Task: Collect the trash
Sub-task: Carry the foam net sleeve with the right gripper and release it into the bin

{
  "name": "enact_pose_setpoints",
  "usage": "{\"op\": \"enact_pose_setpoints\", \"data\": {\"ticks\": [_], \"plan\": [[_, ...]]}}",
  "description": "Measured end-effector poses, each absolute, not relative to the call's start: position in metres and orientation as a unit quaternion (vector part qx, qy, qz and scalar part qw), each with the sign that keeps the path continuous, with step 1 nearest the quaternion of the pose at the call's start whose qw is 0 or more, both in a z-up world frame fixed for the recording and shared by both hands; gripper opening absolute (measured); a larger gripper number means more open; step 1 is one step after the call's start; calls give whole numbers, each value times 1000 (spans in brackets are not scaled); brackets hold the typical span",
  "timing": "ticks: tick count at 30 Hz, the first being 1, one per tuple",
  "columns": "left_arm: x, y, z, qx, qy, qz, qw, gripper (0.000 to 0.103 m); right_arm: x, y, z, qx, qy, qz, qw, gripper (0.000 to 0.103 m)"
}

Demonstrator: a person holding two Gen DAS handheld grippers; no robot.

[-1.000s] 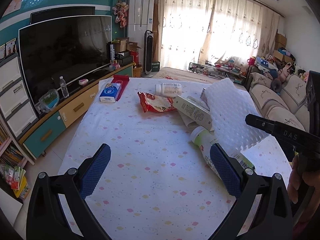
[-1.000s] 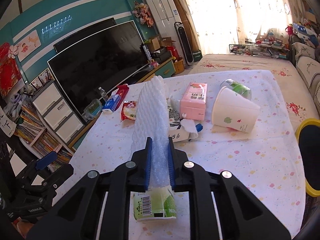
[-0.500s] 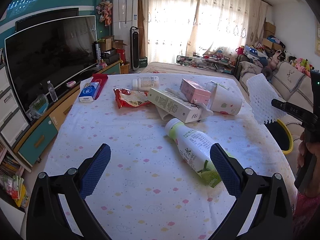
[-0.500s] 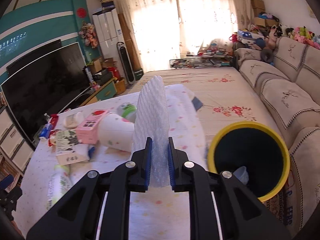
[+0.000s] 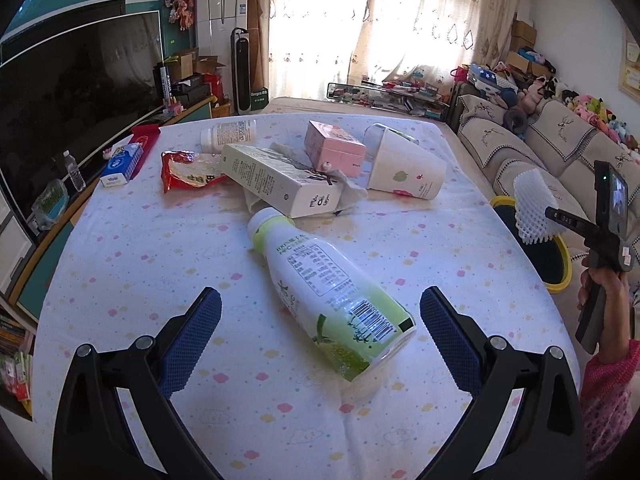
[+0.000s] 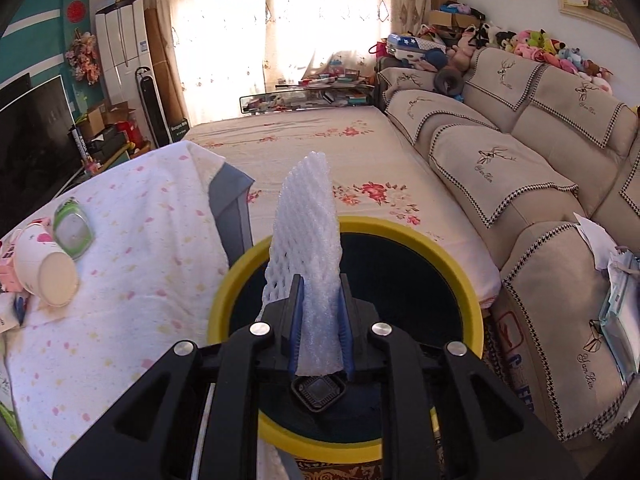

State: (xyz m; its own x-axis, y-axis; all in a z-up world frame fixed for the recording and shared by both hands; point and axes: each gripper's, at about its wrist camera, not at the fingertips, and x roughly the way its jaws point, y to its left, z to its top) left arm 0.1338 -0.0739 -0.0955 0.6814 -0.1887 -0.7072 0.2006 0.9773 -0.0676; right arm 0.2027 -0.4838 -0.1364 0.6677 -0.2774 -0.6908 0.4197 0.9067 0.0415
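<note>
Right gripper [image 6: 320, 344] jaws clenched on the white foam mesh fruit sleeve [image 6: 308, 240], featherlight and squashy, pinched at its base above the yellow-rimmed black bin [image 6: 224, 280]; left gripper [image 5: 320, 336] jaws spread wide, holding nothing.

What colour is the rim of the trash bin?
Yellow. The trash bin has a bright yellow rim around a dark inside, clearest in the right wrist view.

White foam net [image 6: 306, 236], yellow-rimmed, seemingly black bin [image 6: 404, 236], pastel-dotted white tablecloth [image 5: 160, 264], green-and-white bottle [image 5: 328, 292]
</note>
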Motion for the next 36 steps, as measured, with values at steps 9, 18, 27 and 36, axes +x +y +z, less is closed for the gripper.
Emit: {"op": "enact_pose_setpoints", "data": {"ticks": [9,18,27,36], "plan": [[144,-103,-110,17,401,-95,911,98,200,-508,-168,122,379,-211,893,24],[162,-113,-130,13,421,-48,906,98,184,-508,-170,141,373,-201,895,28],[169,-96,-141,10,438,-15,899,98,179,-510,-175,152,376,-196,893,28],[163,-52,-144,2,444,28,895,98,181,-505,-174,153,377,-190,893,28]]}}
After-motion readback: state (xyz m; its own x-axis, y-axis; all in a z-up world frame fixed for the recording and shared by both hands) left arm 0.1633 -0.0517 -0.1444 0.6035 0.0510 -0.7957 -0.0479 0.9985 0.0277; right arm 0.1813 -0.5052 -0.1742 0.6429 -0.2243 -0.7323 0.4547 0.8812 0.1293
